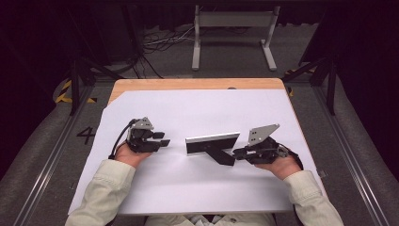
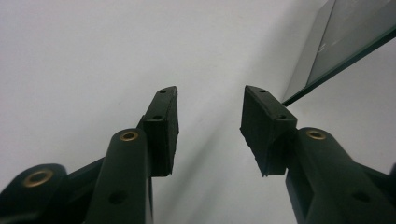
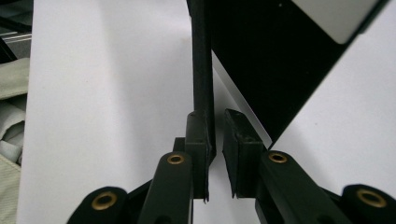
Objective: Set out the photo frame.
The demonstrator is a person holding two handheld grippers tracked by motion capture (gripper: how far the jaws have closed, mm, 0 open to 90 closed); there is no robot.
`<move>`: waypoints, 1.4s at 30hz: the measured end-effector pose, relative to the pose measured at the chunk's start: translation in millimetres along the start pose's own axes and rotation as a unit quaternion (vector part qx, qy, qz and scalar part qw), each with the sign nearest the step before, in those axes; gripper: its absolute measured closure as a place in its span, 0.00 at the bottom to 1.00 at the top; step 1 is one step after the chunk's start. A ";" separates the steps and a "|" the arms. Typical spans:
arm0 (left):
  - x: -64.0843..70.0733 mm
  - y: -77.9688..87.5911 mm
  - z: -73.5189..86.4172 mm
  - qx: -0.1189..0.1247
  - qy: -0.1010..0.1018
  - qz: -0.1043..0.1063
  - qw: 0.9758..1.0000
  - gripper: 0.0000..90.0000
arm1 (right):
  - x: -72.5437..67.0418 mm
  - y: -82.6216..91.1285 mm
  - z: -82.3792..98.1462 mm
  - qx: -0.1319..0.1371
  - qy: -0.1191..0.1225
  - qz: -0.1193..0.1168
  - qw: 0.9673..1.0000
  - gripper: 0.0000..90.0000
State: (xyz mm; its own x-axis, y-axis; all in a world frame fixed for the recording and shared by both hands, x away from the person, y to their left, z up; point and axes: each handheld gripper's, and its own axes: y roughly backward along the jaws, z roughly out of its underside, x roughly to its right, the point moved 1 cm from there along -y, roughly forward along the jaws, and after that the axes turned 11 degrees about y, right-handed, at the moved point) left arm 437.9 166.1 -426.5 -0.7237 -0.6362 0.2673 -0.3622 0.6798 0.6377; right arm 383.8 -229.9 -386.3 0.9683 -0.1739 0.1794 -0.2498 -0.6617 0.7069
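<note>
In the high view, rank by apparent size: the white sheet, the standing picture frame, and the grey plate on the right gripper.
1. white sheet, by far the largest.
2. picture frame.
3. grey plate, smallest, though it sits higher and nearer the camera, so its look is slightly inflated.

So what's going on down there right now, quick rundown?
Left gripper open, nothing between. Right gripper slightly open around picture frame's black stand. Frame upright on white sheet. Nothing in the way.

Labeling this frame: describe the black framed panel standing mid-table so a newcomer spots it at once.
Start from the white sheet covering the wooden table. Near its middle, between the left gripper and the right gripper, stands the framed panel, a low, wide rectangle on edge. Its black back-prop, angling toward the right gripper, sets it apart as the one thing on the sheet that is not hand-held.
</note>
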 end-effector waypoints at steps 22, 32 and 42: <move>5.7 1.1 0.3 0.018 -0.004 -0.001 1.000 0.68 | 7.2 29.0 20.8 0.055 -0.033 0.104 0.993 0.94; 10.0 -3.3 0.2 0.012 -0.012 0.000 1.000 0.69 | 10.6 28.5 25.0 0.055 -0.069 0.128 0.988 1.00; 12.0 -4.9 0.1 0.008 -0.014 0.003 1.000 0.70 | 14.7 25.8 29.2 0.043 -0.109 0.127 0.985 1.00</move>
State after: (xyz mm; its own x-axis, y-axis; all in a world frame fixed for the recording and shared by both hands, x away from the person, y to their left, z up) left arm 430.9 155.1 -426.6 -0.7420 -0.6222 0.2497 -0.3679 0.6893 0.6242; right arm 391.4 -270.8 -385.4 0.8532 -0.4875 0.1855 -0.4923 -0.6349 0.5955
